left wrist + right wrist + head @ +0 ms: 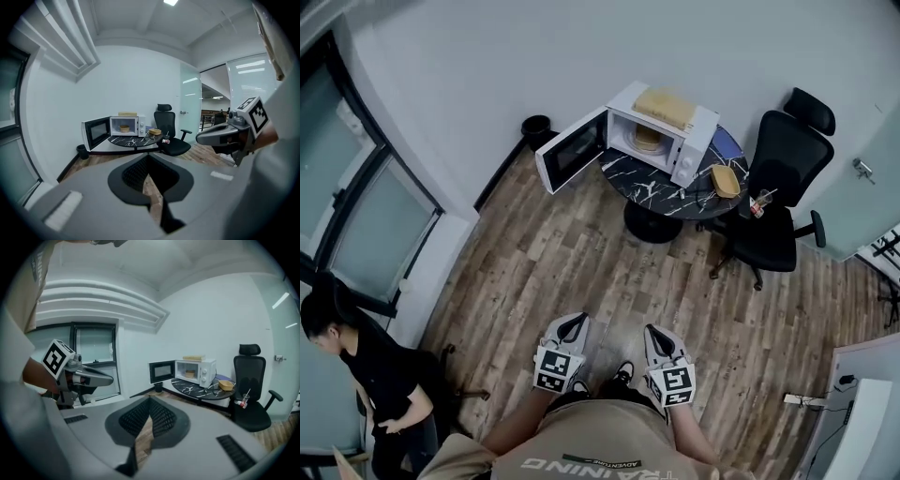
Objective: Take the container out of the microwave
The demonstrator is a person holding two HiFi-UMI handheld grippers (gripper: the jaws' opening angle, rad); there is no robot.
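A white microwave [667,141] stands on a round black marble table [661,190] across the room, with its door [572,150] swung open to the left. Inside it sits a tan container [647,139], also seen small in the left gripper view [124,128] and the right gripper view [189,374]. My left gripper [574,322] and right gripper [655,332] are held low in front of my body, far from the table. Both are shut with nothing in them, as the left gripper view [148,161] and the right gripper view [150,402] show.
A second tan container [725,180] lies on the table's right side, and a flat board [664,106] lies on top of the microwave. A black office chair [778,192] stands right of the table, a small black bin [536,125] by the wall. A person [370,366] stands at the lower left by the windows.
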